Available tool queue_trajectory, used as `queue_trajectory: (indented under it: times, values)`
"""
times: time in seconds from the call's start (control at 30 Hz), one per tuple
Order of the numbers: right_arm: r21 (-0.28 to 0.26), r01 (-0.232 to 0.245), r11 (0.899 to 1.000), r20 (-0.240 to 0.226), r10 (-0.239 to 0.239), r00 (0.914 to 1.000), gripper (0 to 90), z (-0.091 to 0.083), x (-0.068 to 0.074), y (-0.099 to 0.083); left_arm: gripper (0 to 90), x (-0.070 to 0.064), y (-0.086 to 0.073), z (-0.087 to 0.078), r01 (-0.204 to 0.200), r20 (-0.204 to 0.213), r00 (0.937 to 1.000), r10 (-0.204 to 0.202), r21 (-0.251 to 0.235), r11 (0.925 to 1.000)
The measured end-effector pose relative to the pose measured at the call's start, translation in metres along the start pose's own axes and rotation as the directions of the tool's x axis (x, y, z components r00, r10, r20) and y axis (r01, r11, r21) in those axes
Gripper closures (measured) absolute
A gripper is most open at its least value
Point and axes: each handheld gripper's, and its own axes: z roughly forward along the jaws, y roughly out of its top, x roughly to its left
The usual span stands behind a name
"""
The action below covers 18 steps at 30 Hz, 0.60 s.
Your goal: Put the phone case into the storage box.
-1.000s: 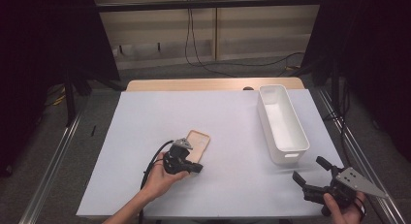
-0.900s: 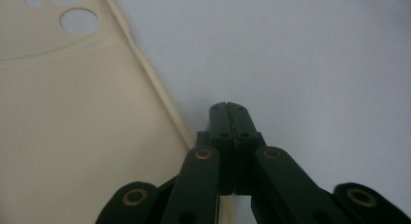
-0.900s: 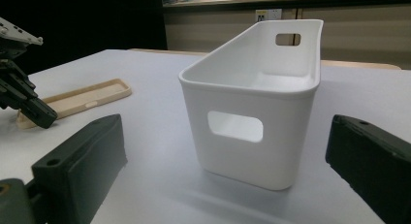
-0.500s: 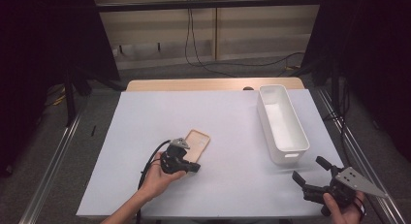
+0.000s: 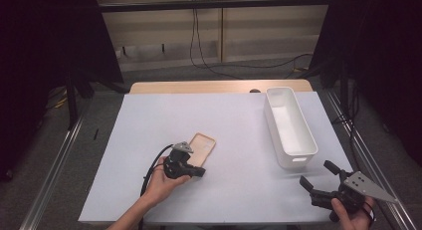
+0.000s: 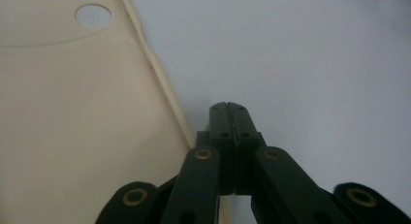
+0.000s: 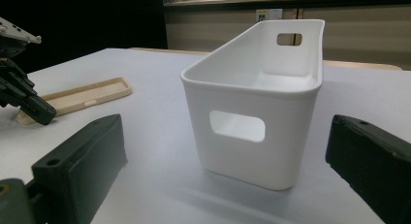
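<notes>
A beige phone case (image 5: pixel 203 147) lies flat on the white table cover, near the middle. My left gripper (image 5: pixel 200 172) rests at the case's near end, held by a hand. In the left gripper view its jaws are shut (image 6: pixel 228 107) with nothing between them, their tips on the cover just right of the phone case's (image 6: pixel 72 117) long edge. My right gripper (image 5: pixel 316 173) is at the front right corner with its jaws wide open (image 7: pixel 225 127) and empty, facing the short end of a white bin (image 7: pixel 257 103).
The white bin (image 5: pixel 288 125) stands lengthwise at the right side of the table and looks empty. The right gripper view also shows the phone case (image 7: pixel 82 97) and the left gripper (image 7: pixel 24 100) off to the left. Dark curtains flank the table.
</notes>
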Motion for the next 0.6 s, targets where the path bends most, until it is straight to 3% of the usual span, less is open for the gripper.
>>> queue_trajectory:
  times: [0.27, 0.6]
  values:
    - [0.002, 0.005, 1.000, -0.002, -0.005, 1.0000, 0.5, 0.000, 0.000, 0.000, 90.0, -0.001, 0.001, 0.000, 0.005, 0.003, 1.0000, -0.005, -0.009, 0.9999]
    - [0.000, 0.002, 1.000, -0.003, -0.002, 1.0000, 0.6, 0.000, 0.000, 0.000, 87.3, -0.001, 0.001, -0.013, 0.006, 0.002, 1.0000, -0.006, -0.071, 0.9975]
